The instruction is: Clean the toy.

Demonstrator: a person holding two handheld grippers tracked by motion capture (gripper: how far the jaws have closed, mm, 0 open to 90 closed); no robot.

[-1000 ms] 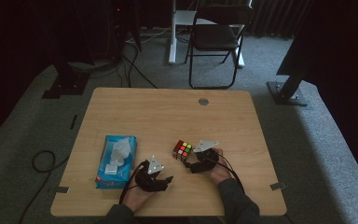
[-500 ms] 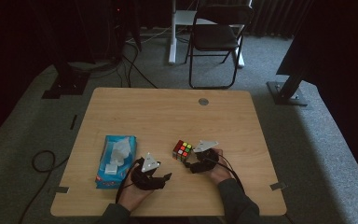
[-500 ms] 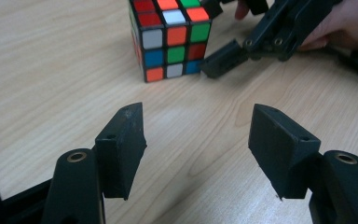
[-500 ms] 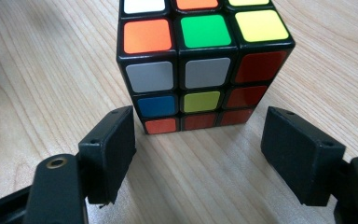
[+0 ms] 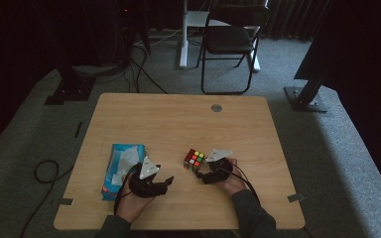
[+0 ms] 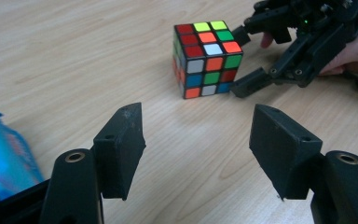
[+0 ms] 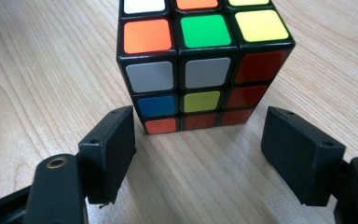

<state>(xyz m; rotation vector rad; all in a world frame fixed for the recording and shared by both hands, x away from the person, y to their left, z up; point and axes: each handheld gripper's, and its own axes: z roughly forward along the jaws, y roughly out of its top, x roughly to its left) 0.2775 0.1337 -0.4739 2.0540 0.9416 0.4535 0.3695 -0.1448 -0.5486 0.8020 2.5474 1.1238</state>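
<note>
1. The left gripper (image 5: 164,181) had lifted off the tabletop (image 5: 154,119) since a second before, jaws parted and empty.
2. The right gripper (image 5: 202,171) hadn't budged, released, jaws flanking the Rubik's cube (image 5: 194,159) without pinching; a grab looked close.
3. Counted: one cube mid-tabletop, one blue tissue pack (image 5: 119,166), two grippers.

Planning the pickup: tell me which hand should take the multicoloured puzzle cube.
Right. The right tongs stand open right at the multicoloured puzzle cube; the left tongs are open too but farther off.
</note>
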